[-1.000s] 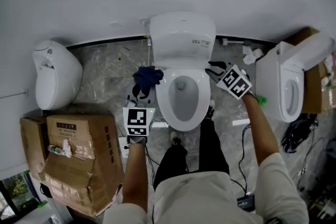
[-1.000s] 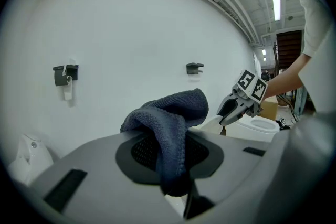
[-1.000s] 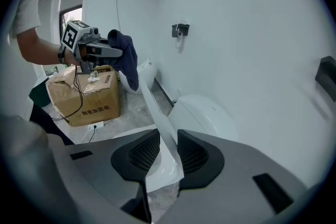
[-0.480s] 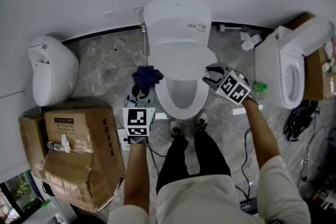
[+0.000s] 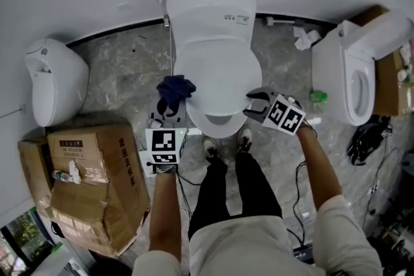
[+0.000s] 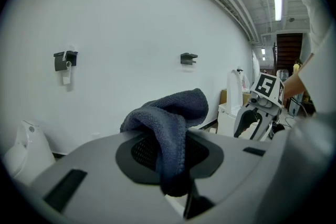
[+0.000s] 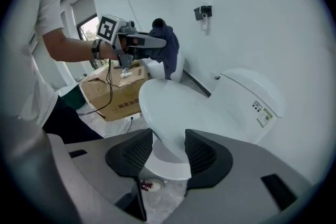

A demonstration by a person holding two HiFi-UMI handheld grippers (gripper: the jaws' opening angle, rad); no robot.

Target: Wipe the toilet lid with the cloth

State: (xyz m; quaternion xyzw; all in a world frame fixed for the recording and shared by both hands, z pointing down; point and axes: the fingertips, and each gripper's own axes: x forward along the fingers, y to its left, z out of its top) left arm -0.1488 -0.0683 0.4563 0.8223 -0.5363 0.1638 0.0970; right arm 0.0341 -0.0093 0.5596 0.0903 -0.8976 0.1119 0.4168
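The white toilet stands in the middle of the head view, its lid lowered over most of the bowl. My right gripper is at the lid's front right edge. In the right gripper view that lid edge lies between the jaws of the right gripper, which have just been opening; the pads stand off it. My left gripper hovers left of the bowl, shut on a dark blue cloth. The cloth bunches up out of the left gripper.
Cardboard boxes sit on the floor at the left, beyond them a white fixture. A second toilet stands at the right. The person's shoes are right in front of the bowl, and cables trail on the marble floor.
The lid has come down from upright over the open bowl. The right gripper came forward with it and its jaws spread. The left gripper with the cloth sank slightly.
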